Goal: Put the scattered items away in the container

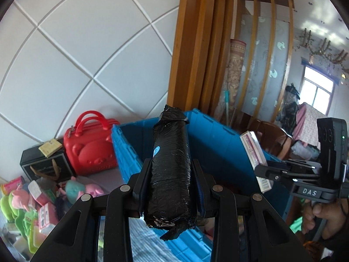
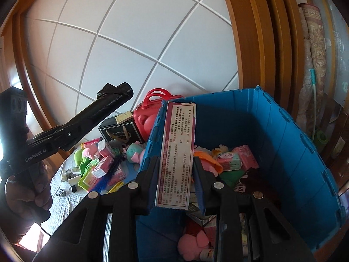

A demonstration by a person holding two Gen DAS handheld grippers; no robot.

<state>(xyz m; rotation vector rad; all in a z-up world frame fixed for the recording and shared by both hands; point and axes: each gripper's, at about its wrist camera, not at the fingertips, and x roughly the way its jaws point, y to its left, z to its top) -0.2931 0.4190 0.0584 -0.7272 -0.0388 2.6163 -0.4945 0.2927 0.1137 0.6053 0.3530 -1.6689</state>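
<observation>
The left gripper (image 1: 170, 174) holds a black wrapped roll (image 1: 169, 170) above the near edge of the blue crate (image 1: 213, 139). The right gripper (image 2: 175, 168) grips a flat printed box (image 2: 177, 152) over the crate's left wall, above toys (image 2: 229, 161) inside.

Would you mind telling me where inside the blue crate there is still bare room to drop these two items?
The blue crate looks barest along its far wall, beyond the pink packet. Nearer, plush toys and packets crowd the floor. Outside, the pile beside the red bear case is packed too.
</observation>
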